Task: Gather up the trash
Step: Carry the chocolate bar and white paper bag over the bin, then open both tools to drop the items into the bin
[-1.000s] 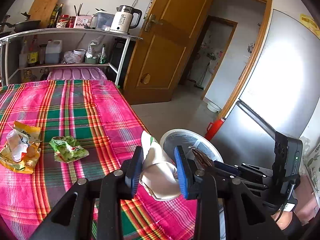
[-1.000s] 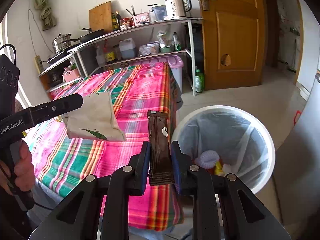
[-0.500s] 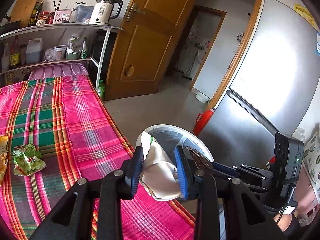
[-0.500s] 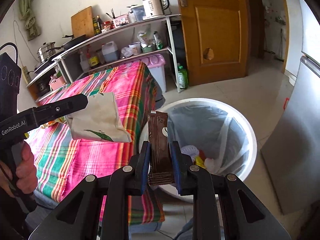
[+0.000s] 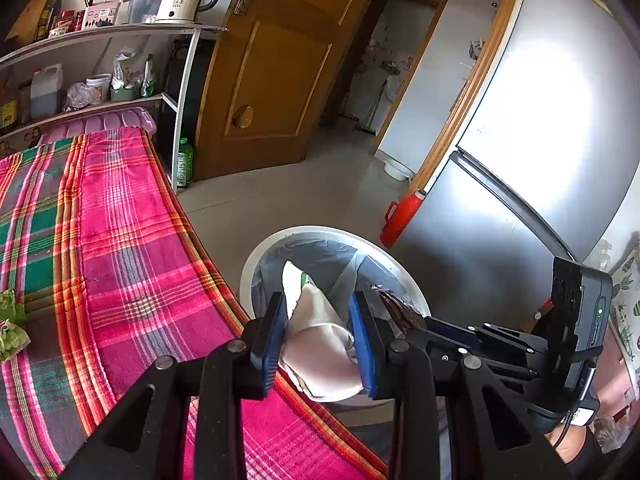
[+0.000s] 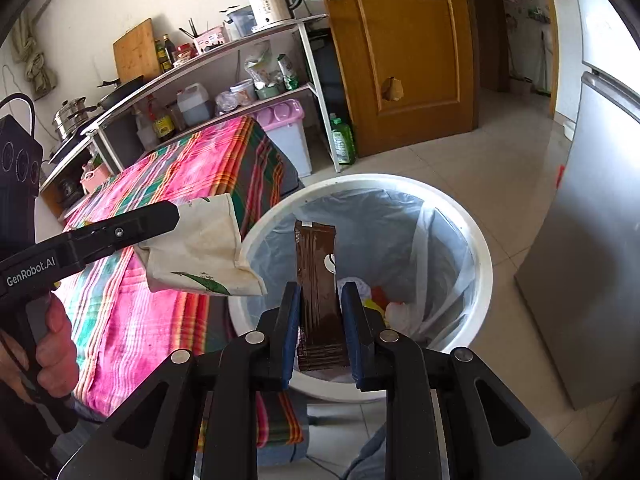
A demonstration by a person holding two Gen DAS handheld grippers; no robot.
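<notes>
The left tongs (image 5: 318,334) are clenched on a crumpled cream paper bag (image 5: 320,344), whose upper end pokes up over the near-left rim of the white trash bin (image 5: 256,264) in the lower middle of the left wrist view. In the right wrist view the same bag (image 6: 204,248) hangs at centre left, its lower corner just crossing the bin's left rim (image 6: 484,264). The right tongs (image 6: 320,320) grip a flat brown wrapper (image 6: 318,280), held upright at the bottom centre, over the bin's open mouth. The bin is lined with a clear bag, with a few scraps lying at its bottom. The bin stands on the tiled floor (image 6: 460,160), just beside the edge of the surface covered by a pink and green plaid cloth (image 5: 120,248). To the right of the bin the grey fridge (image 5: 520,160) stands close. Open floor runs from the bin toward the wooden door (image 6: 404,48) at the top of the frame. Green wrappers (image 5: 10,332) lie on the cloth at the far left edge of the left wrist view.
</notes>
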